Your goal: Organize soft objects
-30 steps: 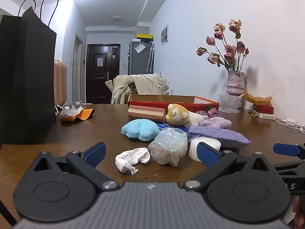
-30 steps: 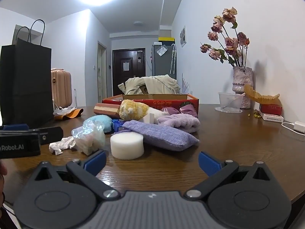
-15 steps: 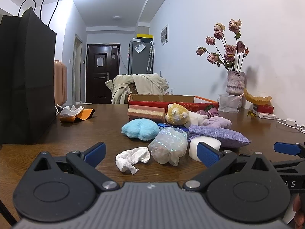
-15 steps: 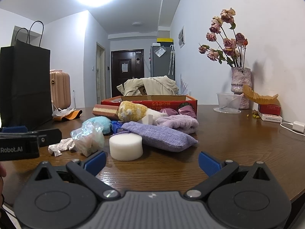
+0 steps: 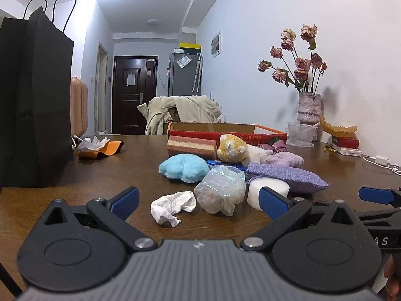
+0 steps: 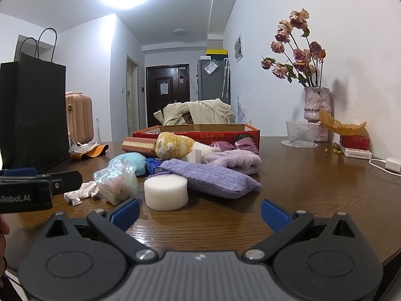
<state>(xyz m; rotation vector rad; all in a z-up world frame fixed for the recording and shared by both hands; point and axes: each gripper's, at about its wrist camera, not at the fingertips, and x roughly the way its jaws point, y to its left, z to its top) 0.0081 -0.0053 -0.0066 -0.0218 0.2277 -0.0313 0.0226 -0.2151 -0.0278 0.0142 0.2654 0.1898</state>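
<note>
Standing tall at far left on the brown wooden table (image 5: 100, 175), a black paper bag (image 5: 32, 105) with looped handles. Just beyond its base, an orange strip (image 5: 100, 150) topped with crumpled white paper.

Lying nearest the left gripper (image 5: 198, 199), a crumpled white tissue (image 5: 173, 207), touching a knotted, iridescent clear plastic bag (image 5: 220, 188). Behind them, a fluffy sky-blue plush pad (image 5: 184, 166), and farther back a pink-and-cream layered sponge block (image 5: 191, 146) set against a red cardboard box (image 5: 225, 134). Resting on the heap at centre, a knobbly yellow plush toy (image 5: 231, 148) with a white tag, over a blue item only partly seen. To its right, a white foam cylinder (image 6: 166, 193) standing upright, overlapped at its top edge by a flat woven lilac pouch (image 6: 213, 178); behind that, a rolled fuzzy lavender cloth (image 6: 233, 160) and a satin mauve bow (image 6: 240, 144) against the box.

Near the right wall, a clear plastic cup (image 6: 299, 133), a mottled vase (image 6: 317, 110) of dried pink roses, and a white charger with cable (image 6: 392, 164).

Both tools held low at the table's near edge, well short of the pile: left gripper's blue-tipped fingers spread wide with nothing between them; right gripper (image 6: 199, 212) likewise spread wide and empty, facing the foam cylinder and pouch.
</note>
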